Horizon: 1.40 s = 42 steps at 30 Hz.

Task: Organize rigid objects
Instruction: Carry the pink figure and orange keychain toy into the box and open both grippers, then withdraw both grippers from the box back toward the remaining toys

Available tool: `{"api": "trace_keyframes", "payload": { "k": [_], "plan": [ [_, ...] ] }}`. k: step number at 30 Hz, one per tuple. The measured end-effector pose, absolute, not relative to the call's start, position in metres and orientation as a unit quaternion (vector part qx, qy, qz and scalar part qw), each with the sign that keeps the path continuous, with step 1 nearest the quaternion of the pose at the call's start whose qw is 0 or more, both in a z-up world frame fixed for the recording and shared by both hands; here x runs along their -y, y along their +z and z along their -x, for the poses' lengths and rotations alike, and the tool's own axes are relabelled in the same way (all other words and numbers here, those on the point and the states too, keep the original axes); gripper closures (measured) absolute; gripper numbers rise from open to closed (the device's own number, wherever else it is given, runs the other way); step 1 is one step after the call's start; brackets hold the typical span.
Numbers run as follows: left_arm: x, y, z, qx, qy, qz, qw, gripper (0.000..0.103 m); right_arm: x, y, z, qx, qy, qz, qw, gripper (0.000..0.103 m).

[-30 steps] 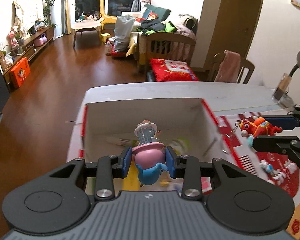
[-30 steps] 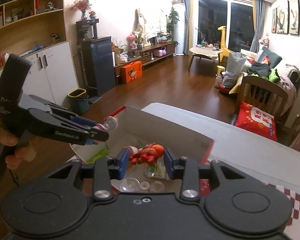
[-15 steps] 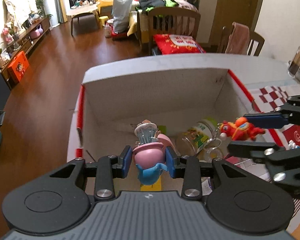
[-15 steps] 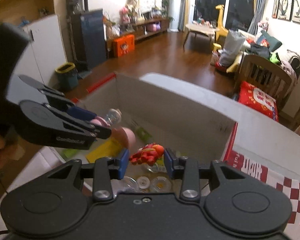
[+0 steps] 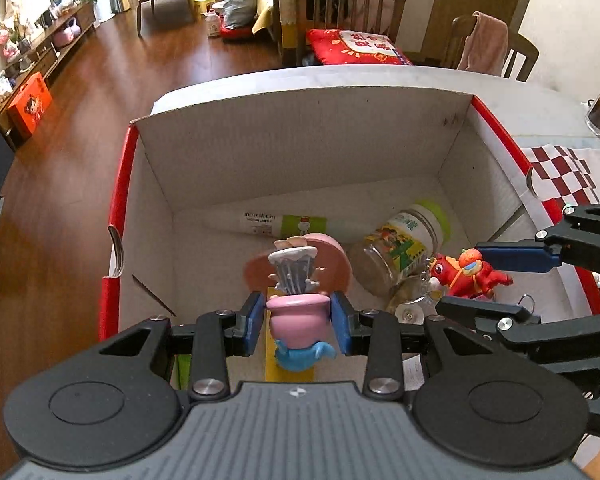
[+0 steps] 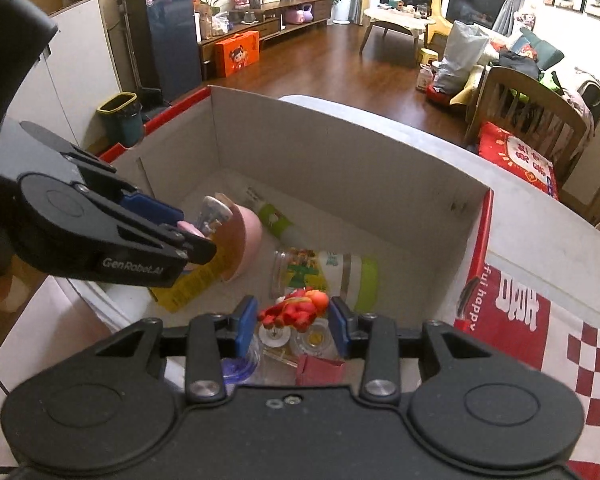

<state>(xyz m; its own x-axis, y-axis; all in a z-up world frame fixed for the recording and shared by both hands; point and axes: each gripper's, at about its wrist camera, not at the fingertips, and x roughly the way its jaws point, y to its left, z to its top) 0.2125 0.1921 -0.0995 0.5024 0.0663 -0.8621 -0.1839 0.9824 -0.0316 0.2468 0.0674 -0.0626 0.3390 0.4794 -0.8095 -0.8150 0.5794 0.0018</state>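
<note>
My left gripper (image 5: 298, 326) is shut on a pink and blue toy figure (image 5: 298, 320) with a grey top, held over the near part of the open cardboard box (image 5: 300, 136). My right gripper (image 6: 294, 322) is shut on a red toy figure (image 6: 296, 306) with a key ring, also over the box, to the right of the left gripper. The red figure also shows in the left wrist view (image 5: 466, 274), and the left gripper shows in the right wrist view (image 6: 196, 236).
Inside the box lie a glass jar with a green lid (image 5: 404, 242), a white and green tube (image 5: 284, 222), a pink bowl (image 6: 248, 236), a yellow card (image 6: 192, 284) and small clear items (image 6: 312, 338). A red checked cloth (image 6: 540, 320) lies right of the box.
Both grippers have moved forward and down over the box, each still holding its toy. The box interior now fills the views.
</note>
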Motion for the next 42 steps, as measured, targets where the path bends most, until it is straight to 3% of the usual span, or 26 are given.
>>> {"api": "trace_keyframes", "payload": {
  "k": [12, 17, 25, 29, 32, 36, 42],
  "plan": [
    [-0.186, -0.093, -0.205, -0.491, 0.074, 0.072, 0.865, 0.066, -0.05, -0.045, -0.238, -0.393, 0.424, 0.177, 0.796, 0.053],
    [-0.183, -0.081, -0.197, -0.475, 0.074, 0.082, 0.873, 0.051, -0.039, -0.032, -0.233, -0.384, 0.433, 0.163, 0.799, 0.049],
    [-0.173, -0.056, -0.18, -0.448, 0.07, 0.089, 0.887, 0.05, -0.014, -0.007, -0.222, -0.366, 0.446, 0.129, 0.807, 0.038],
    [-0.162, -0.042, -0.17, -0.429, 0.061, 0.085, 0.897, 0.042, 0.002, 0.004, -0.214, -0.352, 0.45, 0.115, 0.813, 0.033],
    [-0.152, -0.033, -0.165, -0.417, 0.054, 0.088, 0.903, 0.041, 0.017, 0.01, -0.209, -0.344, 0.451, 0.105, 0.816, 0.03],
    [-0.139, -0.024, -0.16, -0.401, 0.05, 0.096, 0.91, 0.039, 0.043, 0.011, -0.204, -0.341, 0.449, 0.091, 0.821, 0.019],
    [-0.113, -0.016, -0.164, -0.382, 0.045, 0.101, 0.917, 0.035, 0.085, 0.003, -0.204, -0.349, 0.432, 0.085, 0.827, 0.012]
  ]
}}
